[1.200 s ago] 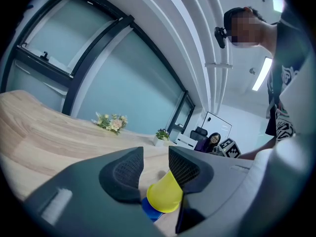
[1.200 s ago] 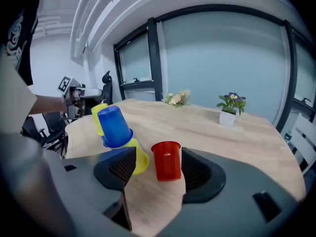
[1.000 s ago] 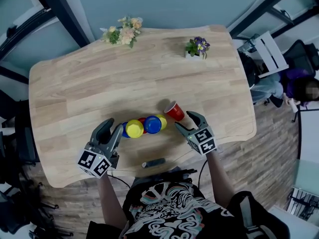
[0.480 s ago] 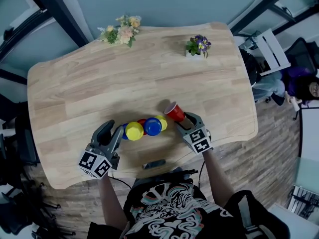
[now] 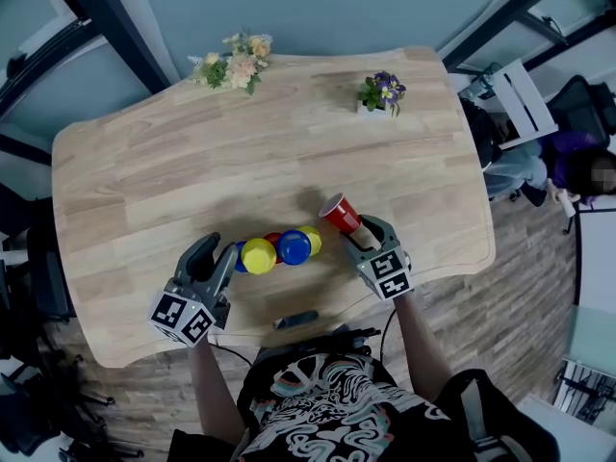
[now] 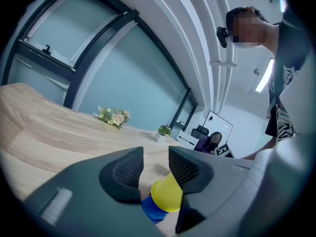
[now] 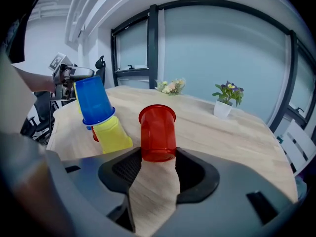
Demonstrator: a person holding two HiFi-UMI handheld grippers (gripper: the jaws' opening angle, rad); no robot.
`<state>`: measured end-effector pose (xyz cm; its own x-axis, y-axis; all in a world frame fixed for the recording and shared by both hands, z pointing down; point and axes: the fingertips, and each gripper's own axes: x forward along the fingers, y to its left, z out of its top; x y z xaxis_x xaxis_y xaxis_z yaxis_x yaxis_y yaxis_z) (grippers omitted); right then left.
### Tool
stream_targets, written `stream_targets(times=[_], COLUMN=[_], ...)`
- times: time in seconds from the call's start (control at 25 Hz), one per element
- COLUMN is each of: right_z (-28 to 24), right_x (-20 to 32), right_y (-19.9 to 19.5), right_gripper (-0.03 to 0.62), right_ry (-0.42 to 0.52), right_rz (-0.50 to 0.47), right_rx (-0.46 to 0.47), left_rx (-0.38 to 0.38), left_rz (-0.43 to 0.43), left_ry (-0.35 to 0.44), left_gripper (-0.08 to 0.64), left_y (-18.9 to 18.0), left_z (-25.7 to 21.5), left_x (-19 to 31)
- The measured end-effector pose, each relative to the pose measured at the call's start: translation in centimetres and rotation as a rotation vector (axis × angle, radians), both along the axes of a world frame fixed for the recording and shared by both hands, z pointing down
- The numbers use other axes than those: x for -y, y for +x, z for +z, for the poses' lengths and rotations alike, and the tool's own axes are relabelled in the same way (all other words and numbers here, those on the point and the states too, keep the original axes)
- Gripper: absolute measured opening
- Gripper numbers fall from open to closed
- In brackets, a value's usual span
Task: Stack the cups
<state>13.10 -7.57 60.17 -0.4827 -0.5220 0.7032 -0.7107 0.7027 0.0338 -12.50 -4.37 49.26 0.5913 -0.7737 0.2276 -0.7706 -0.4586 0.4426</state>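
A red cup [image 5: 338,213] lies tilted, its rim pointing away from my right gripper [image 5: 359,232]. The jaws are closing on its base and both pads touch its sides [image 7: 157,132]. To its left, a row of nested blue and yellow cups [image 5: 277,249] lies on its side on the wooden table [image 5: 192,162]. My left gripper [image 5: 219,256] holds the near end of that stack. In the left gripper view a yellow cup [image 6: 167,195] over a blue one [image 6: 152,210] sits between the jaws of the left gripper [image 6: 155,168]. The stack [image 7: 101,117] also shows in the right gripper view.
A small black object [image 5: 295,319] lies near the table's front edge. A bunch of pale flowers [image 5: 234,61] and a small pot of purple flowers [image 5: 383,89] stand at the far edge. A white chair [image 5: 525,99] is off the table's right side.
The right gripper has moved forward around the red cup's base and its jaws have narrowed onto it. The left gripper and the cup stack have stayed put.
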Motion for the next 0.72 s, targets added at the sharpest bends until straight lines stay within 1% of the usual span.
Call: stream_targets(times=[0.16, 0.52, 0.72], right_z=[-1.1, -2.1, -2.3], right_x=[0.3, 0.4, 0.4], right_y=[0.1, 0.6, 0.9], right_gripper=[0.216, 0.218, 0.216], right_ry=[0.017, 0.018, -0.005], right_rz=[-0.005, 0.005, -0.004], right_rx=[-0.017, -0.049, -0.086], left_rx=[-0.005, -0.017, -0.023], left_rz=[-0.001, 0.0, -0.004], left_ry=[-0.001, 0.007, 0.018], left_gripper=[0.147, 0.147, 0.146], left_y=[0.1, 0.2, 0.0], left_z=[-0.2, -0.5, -0.8], left_x=[0.1, 0.0, 0.2])
